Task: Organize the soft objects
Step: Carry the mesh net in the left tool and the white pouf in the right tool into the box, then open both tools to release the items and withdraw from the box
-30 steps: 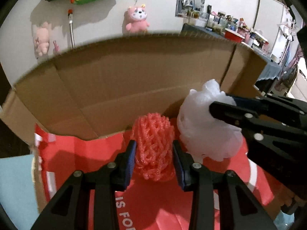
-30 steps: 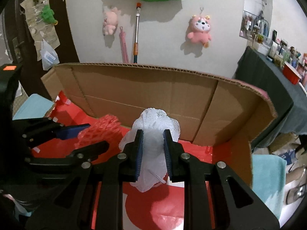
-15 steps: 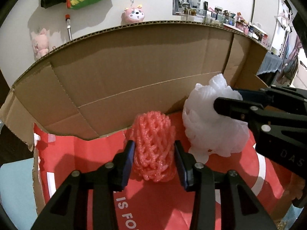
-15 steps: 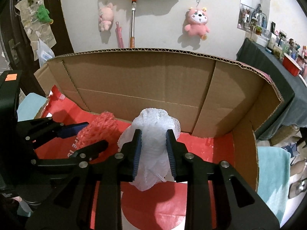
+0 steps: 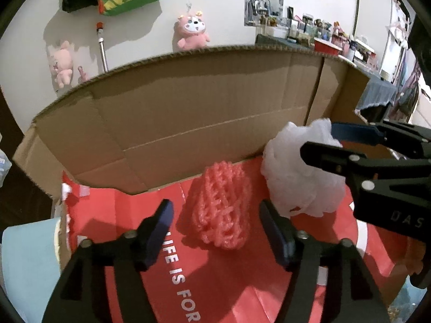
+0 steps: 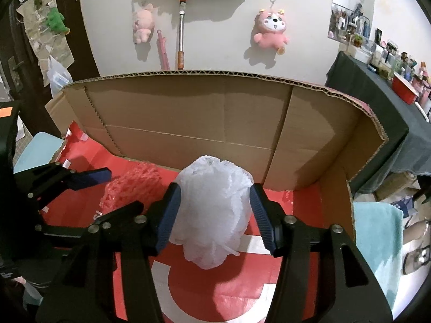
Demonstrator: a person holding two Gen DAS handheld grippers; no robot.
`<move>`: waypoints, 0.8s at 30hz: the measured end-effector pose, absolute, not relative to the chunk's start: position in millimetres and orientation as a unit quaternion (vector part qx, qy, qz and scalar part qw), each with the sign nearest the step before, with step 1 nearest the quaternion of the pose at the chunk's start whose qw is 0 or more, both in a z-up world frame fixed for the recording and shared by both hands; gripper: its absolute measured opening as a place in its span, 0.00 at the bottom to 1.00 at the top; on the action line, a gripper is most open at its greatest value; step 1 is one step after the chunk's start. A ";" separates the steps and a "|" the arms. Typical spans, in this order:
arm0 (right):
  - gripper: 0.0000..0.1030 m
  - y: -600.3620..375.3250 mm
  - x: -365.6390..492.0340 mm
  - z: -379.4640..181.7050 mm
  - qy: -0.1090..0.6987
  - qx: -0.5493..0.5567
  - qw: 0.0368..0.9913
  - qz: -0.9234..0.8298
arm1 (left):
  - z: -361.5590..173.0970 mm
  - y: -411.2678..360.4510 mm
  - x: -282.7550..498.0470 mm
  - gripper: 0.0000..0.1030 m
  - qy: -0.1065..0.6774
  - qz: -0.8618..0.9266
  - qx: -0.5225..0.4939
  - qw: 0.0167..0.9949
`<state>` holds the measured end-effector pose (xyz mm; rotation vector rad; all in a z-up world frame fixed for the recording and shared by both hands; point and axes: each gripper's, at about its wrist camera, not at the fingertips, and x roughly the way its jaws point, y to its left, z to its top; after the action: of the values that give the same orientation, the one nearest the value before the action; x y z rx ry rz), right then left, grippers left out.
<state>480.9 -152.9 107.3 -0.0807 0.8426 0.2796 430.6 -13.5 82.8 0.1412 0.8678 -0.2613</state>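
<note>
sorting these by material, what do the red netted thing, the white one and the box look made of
Red foam net sleeve: looks like soft matte foam mesh, an open lattice of puffy strands.
White foam net sleeve: likely the same foam netting, faintly translucent and crumpled.
Cardboard box: corrugated cardboard; fluting shows along the cut top edge, brown and matte. Its red printed floor looks slightly glossy.

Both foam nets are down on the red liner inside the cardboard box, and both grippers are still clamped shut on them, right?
Not quite. The left gripper is open around the red net, shown in the left wrist view. The right gripper is open around the white net. Both nets do sit on the red liner in the cardboard box.
</note>
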 end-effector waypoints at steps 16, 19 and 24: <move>0.73 -172.9 406.3 190.4 0.337 -0.032 0.933 0.120 | 184.6 2.0 339.3 1.00 0.296 -0.106 0.041 0.948; 0.77 -177.7 378.3 211.0 0.312 -0.025 0.942 0.118 | 203.4 4.0 312.4 1.00 0.271 -0.111 0.030 0.956; 0.82 -181.2 317.6 243.4 0.261 -0.031 0.957 0.121 | 226.2 3.1 259.2 1.00 0.228 -0.113 0.024 0.967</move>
<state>317.6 -181.2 243.4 -0.0623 0.5297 0.2454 259.2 3.1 226.2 0.0485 0.4618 -0.2294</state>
